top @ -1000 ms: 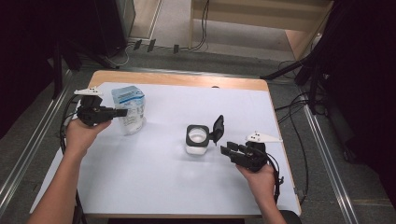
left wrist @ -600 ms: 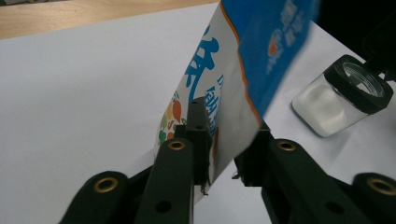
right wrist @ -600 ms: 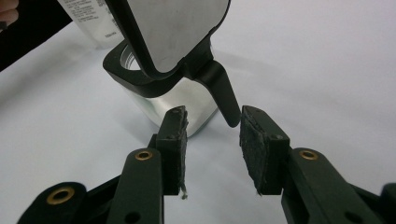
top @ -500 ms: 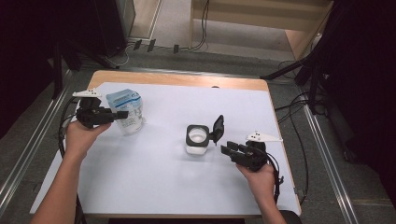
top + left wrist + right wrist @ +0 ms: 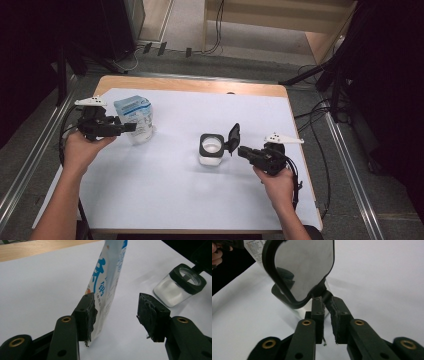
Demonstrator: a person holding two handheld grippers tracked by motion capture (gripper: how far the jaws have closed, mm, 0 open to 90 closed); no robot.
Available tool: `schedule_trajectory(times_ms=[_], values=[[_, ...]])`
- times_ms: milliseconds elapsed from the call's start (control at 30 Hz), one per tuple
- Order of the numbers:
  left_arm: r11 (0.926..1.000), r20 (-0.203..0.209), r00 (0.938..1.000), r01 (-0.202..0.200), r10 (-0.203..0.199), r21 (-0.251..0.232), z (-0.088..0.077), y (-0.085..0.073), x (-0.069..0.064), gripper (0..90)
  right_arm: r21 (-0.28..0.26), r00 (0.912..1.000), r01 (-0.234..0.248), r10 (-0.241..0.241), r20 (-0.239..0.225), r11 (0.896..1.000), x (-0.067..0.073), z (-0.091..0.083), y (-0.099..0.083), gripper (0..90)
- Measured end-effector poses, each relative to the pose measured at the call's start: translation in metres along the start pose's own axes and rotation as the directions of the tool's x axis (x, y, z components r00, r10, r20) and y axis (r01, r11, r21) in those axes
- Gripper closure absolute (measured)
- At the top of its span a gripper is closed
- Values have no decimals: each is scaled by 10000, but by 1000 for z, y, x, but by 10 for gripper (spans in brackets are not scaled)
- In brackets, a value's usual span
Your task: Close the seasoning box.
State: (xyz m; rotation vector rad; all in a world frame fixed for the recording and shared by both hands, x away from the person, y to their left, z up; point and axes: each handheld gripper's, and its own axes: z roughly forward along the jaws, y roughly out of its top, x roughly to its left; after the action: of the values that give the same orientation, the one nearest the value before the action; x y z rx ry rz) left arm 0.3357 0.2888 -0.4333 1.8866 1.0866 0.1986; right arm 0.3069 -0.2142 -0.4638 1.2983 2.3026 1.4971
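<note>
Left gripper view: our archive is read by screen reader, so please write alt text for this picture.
A white pouch with blue print stands upright on a white table between the open left claw, touching its left pad but apart from the right one. A small clear jar with a black rim stands farther off at right.

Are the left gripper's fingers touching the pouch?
Touching on one side: in the left gripper view, one finger rests against the pouch; the other stands apart.
</note>
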Motion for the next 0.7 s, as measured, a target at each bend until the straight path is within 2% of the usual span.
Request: schedule_trajectory(times_ms=[133,267,333,500,700], values=[[10000,-128,9999,-48,48,8,-5,0,-6,479,-62,9998,178,-178,-51,9998,-1,2,12,887],[9997,-18,9999,146,-146,-213,-9,-7,-10,467,-141,9996,270,-270,-62,9995,-2,3,22,891],[9996,-157,9997,189,-192,-211,-11,-11,-11,467,-207,9995,280,-282,-105,9994,-2,4,26,891],[9992,-285,9990,335,-341,-219,-20,-20,-11,465,-197,9993,307,-311,-194,9993,-3,7,31,890],[9991,-304,9992,258,-269,-347,-30,-27,-20,467,-115,9988,368,-371,-310,9993,-3,12,33,892]])
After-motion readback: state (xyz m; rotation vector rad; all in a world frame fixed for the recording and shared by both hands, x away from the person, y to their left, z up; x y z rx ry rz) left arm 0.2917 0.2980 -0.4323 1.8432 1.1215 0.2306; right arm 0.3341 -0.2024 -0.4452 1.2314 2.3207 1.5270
